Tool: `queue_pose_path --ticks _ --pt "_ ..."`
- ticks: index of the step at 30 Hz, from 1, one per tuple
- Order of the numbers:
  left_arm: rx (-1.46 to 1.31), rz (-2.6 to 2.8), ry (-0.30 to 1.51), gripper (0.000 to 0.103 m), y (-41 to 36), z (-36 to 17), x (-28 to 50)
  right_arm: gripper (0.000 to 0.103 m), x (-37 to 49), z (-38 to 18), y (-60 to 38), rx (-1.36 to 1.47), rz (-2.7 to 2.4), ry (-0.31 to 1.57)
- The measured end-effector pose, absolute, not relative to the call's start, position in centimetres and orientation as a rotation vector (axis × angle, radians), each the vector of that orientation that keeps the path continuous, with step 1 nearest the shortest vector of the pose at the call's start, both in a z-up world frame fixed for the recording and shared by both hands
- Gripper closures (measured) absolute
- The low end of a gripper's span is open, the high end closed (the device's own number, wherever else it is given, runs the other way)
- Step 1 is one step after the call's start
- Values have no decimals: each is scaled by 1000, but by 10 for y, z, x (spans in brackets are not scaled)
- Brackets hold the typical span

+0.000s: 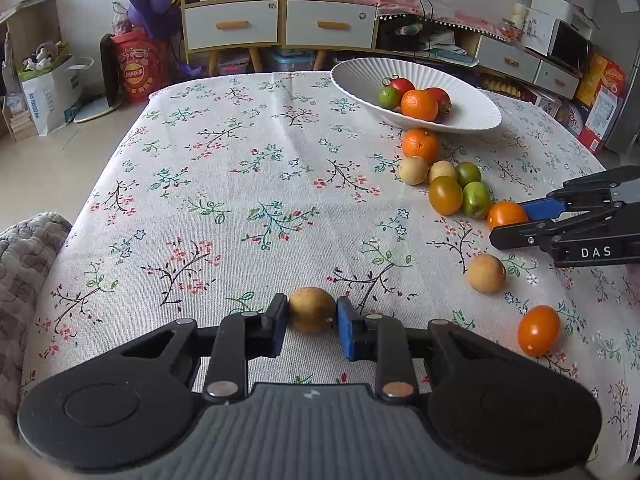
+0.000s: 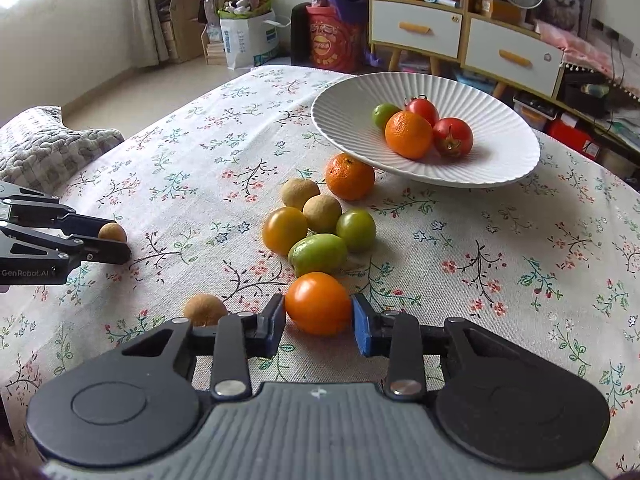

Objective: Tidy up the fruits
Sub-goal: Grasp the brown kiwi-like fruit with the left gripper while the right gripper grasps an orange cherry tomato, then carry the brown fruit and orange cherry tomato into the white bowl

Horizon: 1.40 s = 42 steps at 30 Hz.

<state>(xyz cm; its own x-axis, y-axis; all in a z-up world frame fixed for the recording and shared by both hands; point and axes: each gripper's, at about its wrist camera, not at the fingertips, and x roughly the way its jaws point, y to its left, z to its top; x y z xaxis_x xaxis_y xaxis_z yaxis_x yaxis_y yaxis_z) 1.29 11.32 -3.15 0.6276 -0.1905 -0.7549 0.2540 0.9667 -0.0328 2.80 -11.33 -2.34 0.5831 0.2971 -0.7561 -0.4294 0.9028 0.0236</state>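
Note:
My left gripper (image 1: pixel 312 314) is shut on a small brown round fruit (image 1: pixel 312 304) resting on the flowered tablecloth near the front edge. In the right wrist view, my right gripper (image 2: pixel 318 312) is shut on an orange tomato (image 2: pixel 318 300), both pads against its sides. The white ribbed bowl (image 2: pixel 344 128) at the back right holds a mandarin (image 2: pixel 408 134), a green fruit and two red tomatoes. A cluster of a mandarin (image 2: pixel 350 176), brown fruits, a yellow tomato and green fruits (image 2: pixel 318 252) lies in front of the bowl.
A loose brown fruit (image 1: pixel 486 274) and an orange tomato (image 1: pixel 538 330) lie at the right. A quilted cushion (image 1: pixel 24 248) touches the table's left edge. Bags and drawer cabinets (image 1: pixel 232 24) stand behind the table.

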Motion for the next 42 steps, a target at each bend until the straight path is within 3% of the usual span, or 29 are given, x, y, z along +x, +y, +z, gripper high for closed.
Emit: queue_pose_path --ticks 42 --pt "71 -309 747 83 24 20 72 71 59 24 -153 -63 310 720"
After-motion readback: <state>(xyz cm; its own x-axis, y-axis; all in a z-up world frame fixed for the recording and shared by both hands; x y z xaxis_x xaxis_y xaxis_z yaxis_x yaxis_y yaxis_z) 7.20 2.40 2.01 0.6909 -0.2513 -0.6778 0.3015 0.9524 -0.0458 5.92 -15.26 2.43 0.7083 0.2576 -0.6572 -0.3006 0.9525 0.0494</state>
